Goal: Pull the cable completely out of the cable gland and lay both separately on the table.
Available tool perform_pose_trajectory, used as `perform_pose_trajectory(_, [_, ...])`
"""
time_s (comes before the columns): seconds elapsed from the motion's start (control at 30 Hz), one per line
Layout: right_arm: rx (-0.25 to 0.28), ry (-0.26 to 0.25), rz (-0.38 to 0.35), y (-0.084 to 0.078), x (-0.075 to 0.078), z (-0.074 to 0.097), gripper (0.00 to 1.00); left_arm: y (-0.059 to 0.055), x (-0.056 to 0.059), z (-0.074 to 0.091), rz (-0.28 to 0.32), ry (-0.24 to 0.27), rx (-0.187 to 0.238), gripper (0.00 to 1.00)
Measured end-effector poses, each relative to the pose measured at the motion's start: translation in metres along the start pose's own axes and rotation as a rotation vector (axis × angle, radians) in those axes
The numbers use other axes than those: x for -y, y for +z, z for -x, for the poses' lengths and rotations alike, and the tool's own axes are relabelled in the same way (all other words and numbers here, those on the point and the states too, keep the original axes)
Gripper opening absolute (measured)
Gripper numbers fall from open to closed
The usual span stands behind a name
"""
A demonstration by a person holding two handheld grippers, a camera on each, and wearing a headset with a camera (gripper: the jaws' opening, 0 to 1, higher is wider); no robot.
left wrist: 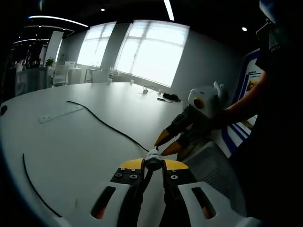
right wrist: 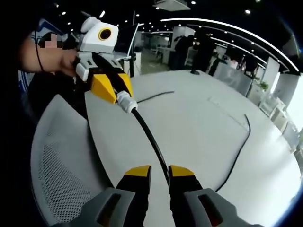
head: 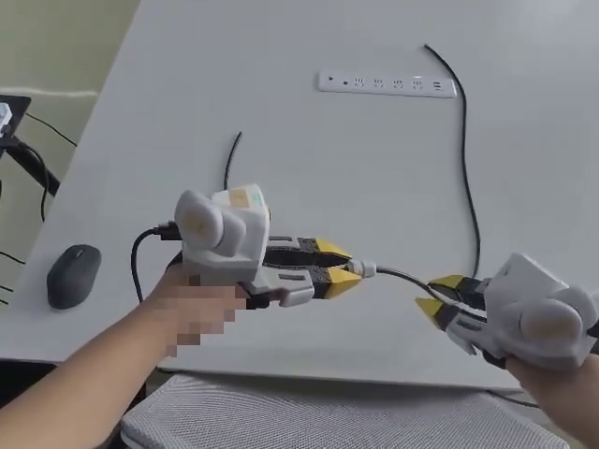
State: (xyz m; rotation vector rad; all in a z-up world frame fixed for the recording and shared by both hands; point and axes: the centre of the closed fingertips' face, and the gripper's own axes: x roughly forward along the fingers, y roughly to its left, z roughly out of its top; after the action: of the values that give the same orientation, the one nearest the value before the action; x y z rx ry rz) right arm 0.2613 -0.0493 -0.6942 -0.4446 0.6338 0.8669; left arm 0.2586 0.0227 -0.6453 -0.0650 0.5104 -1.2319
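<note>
**Head view.** You are holding the left gripper (head: 354, 267) above the near edge of the table (head: 309, 187). Its jaws are drawn narrow and are clamping the gland (head: 366, 270) at their tips. The cable (head: 465, 159) is sitting in the gland. It is leaving the gland's outer end and sagging across to the right gripper (head: 426, 291). From there it is passing between that gripper's jaws and trailing away over the table toward the power strip (head: 386, 84).

**Right gripper view.** The right jaws are standing narrow with the cable between them. The cable is lying close against one jaw, and a slit of background is showing beside the other. Whether the jaws are pinching the cable cannot be told from these views.

**Left gripper view.** The gland is showing white between the yellow tips, with the right gripper just beyond it.

**Progress.** Judging by this arrangement, you are working at the start of the task. The gland is being gripped and the cable is being bracketed, but the two parts are joined and both are hanging off the table near the gland. The left jaws are hiding how much cable is lying behind the gland. Three things are remaining:
- closing firmly on the cable;
- drawing the grippers apart until the cable end is clearing the gland;
- laying the gland and the cable down apart from each other on the table.
</note>
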Motion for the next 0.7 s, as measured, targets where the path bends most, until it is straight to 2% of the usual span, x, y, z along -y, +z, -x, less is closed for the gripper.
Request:
perform_pose_trajectory(0.13, [0.047, -0.003, 0.045, 0.024, -0.005, -0.001, 0.12, -0.002, 0.002, -0.002, -0.006, -0.007, -0.007, 0.15])
perform_pose_trajectory(0.37, [0.077, 0.047, 0.102, 0.049, -0.019, -0.009, 0.11, -0.005, 0.002, -0.003, -0.015, -0.016, -0.027, 0.15])
perform_pose_trajectory(0.5, [0.073, 0.067, 0.087, 0.053, -0.021, -0.013, 0.08, -0.004, 0.000, -0.003, -0.012, -0.017, -0.026, 0.15])
perform_pose_trajectory(0.6, [0.061, 0.075, 0.129, 0.054, -0.024, -0.016, 0.05, -0.004, -0.001, -0.002, -0.009, -0.015, -0.024, 0.15])
perform_pose_trajectory(0.7, [0.059, 0.076, 0.133, 0.054, -0.025, -0.017, 0.03, -0.004, -0.001, -0.002, -0.011, -0.009, -0.024, 0.15])
